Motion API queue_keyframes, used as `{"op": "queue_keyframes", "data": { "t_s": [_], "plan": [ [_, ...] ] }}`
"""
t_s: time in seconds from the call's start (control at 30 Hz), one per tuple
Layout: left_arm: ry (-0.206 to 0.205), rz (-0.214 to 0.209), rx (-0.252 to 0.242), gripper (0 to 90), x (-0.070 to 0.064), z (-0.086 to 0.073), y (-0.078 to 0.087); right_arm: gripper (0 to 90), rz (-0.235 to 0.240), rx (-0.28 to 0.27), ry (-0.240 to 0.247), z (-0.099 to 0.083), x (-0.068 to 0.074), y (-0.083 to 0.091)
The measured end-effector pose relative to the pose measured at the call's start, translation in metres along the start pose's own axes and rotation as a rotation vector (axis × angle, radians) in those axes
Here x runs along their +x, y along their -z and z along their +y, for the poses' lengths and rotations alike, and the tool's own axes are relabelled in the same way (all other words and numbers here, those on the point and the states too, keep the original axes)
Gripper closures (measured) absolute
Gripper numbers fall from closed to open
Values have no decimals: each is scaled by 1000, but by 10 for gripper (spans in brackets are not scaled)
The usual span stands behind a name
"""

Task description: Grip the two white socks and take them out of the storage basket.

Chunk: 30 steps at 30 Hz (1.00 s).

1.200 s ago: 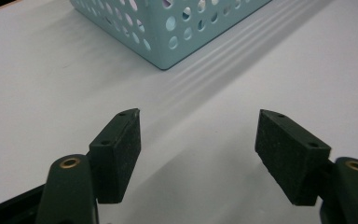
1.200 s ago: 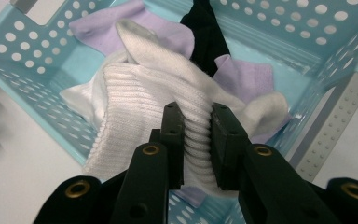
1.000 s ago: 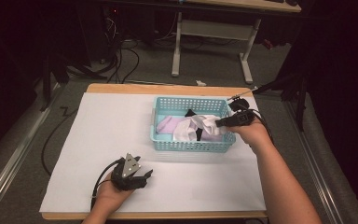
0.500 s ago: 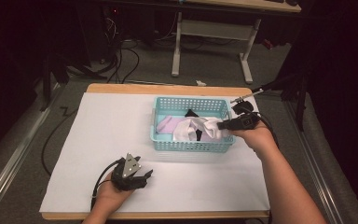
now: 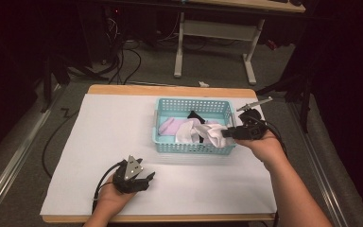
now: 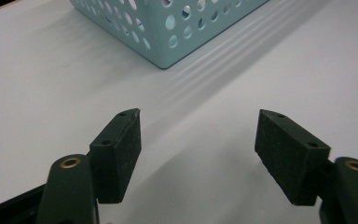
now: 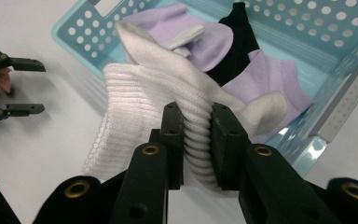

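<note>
Nearest me, my left gripper [image 5: 144, 179] rests on the white sheet [image 5: 99, 137] well short of the basket [image 5: 194, 147], off its front-left corner. Its jaws stand wide apart with nothing between them; in the left gripper view the two pads [image 6: 121, 154] frame bare sheet, and the basket's corner sits beyond.

My right gripper [image 7: 197, 140] is at the basket's right end, front corner. Its jaws are pressed onto the ribbed cuff of a white sock [image 7: 168, 107], with the fabric bunched between the pads. The cuff hangs out over the basket's front rim above the sheet; the foot end trails back inside the basket.

Farther in, lying in the basket: lilac socks [image 7: 191, 37], one toward the left end and one toward the right, and a black sock [image 7: 235, 42] between them toward the back wall. I cannot tell whether the white sock's toe is caught under any of them.

Step in hand, as I judge it: pulling the white sock out of the basket. Grip looks secure, taken across the ribs.

Next move calls for drawing the sock up and toward me until the toe clears the front rim, without dragging a lilac sock along, then laying it on the sheet in front of the basket. The left gripper is free to steady the basket or take the toe end.
</note>
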State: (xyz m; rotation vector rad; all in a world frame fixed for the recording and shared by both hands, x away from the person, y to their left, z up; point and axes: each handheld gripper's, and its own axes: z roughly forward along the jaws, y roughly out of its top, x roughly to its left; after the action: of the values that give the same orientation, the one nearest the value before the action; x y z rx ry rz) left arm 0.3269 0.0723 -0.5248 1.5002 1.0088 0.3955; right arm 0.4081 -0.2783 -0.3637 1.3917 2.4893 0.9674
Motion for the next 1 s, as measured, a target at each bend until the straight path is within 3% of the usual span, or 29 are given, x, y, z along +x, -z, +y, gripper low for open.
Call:
{"op": "queue_keyframes", "data": {
  "t_s": [0.4,1.0],
  "plan": [
    [-1,0,1,321,0,0,0,770,12,-3,44,-33,19,-1],
    [-2,1,0,321,0,0,0,755,81,52,38,-94,39,-47]
  ]
}}
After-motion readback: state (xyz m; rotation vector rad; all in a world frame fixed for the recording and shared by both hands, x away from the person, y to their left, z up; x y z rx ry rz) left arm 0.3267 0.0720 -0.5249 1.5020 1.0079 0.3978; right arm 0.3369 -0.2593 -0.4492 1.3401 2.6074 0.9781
